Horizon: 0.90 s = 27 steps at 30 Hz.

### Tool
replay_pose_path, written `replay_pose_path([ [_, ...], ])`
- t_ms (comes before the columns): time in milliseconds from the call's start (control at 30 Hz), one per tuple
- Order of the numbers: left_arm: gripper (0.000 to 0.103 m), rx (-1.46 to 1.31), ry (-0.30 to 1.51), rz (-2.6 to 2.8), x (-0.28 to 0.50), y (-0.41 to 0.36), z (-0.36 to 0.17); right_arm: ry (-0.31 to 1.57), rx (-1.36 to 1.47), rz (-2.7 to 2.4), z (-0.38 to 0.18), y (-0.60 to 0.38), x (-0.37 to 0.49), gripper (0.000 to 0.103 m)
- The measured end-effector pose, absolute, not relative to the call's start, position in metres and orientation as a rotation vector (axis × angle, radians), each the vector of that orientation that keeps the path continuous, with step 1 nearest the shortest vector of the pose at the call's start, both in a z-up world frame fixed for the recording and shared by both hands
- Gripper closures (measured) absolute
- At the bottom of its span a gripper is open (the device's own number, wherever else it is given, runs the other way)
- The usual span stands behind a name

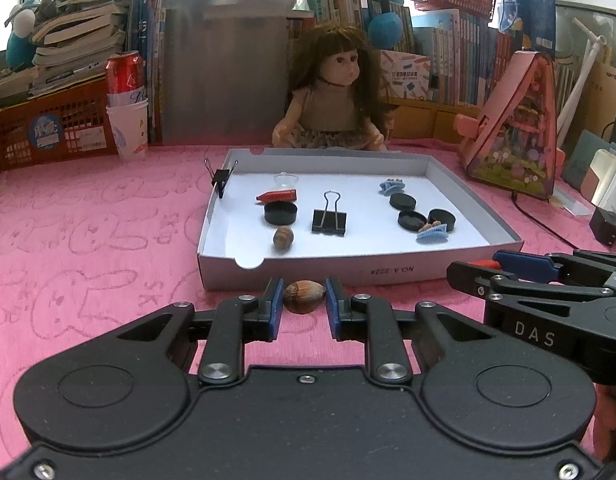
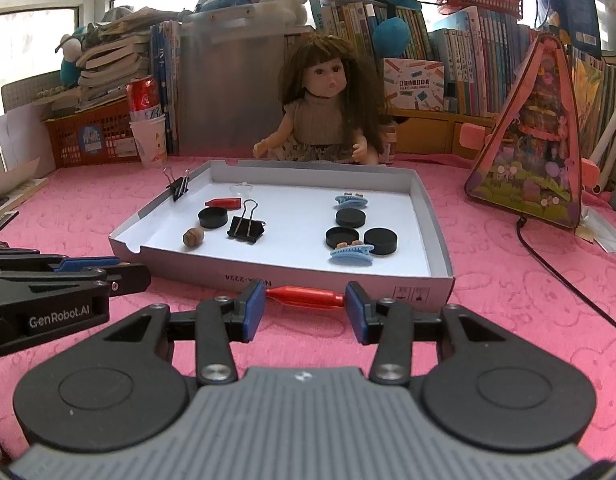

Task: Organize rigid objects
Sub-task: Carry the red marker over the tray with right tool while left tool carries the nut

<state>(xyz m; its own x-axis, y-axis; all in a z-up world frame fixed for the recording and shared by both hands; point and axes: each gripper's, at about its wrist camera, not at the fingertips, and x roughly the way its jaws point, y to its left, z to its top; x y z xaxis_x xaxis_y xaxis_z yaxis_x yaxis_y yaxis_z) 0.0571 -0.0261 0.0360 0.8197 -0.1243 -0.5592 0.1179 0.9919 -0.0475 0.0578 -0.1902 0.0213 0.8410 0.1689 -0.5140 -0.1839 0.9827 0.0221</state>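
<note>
My left gripper [image 1: 304,298] is shut on a brown hazelnut [image 1: 304,291], just in front of the white box lid [image 1: 327,270]. My right gripper [image 2: 305,304] is shut end to end on a red pen cap [image 2: 306,294], also in front of the box [image 2: 308,276]. Inside the box lie a second hazelnut [image 1: 283,237], a second red cap [image 1: 278,196], a black binder clip [image 1: 328,220], several black round caps [image 1: 280,213] and two blue hair clips [image 1: 431,233]. Another binder clip [image 1: 220,180] is clamped on the box's left wall.
A pink cloth [image 1: 88,240] covers the table. A doll [image 1: 333,92] sits behind the box. A red can in a paper cup [image 1: 126,104] and an orange basket [image 1: 48,128] stand at back left. A pink triangular toy house [image 1: 519,128] and a black cable [image 2: 559,264] are on the right.
</note>
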Motion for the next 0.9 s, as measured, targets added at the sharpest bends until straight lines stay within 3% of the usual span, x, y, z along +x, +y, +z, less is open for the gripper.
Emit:
replay_pose_path([
  [900,0.082,-0.098,0.63,-0.134,0.125,-0.004,0.049,0.558,0.044,0.132,0.035,-0.213,0.106,0.054],
])
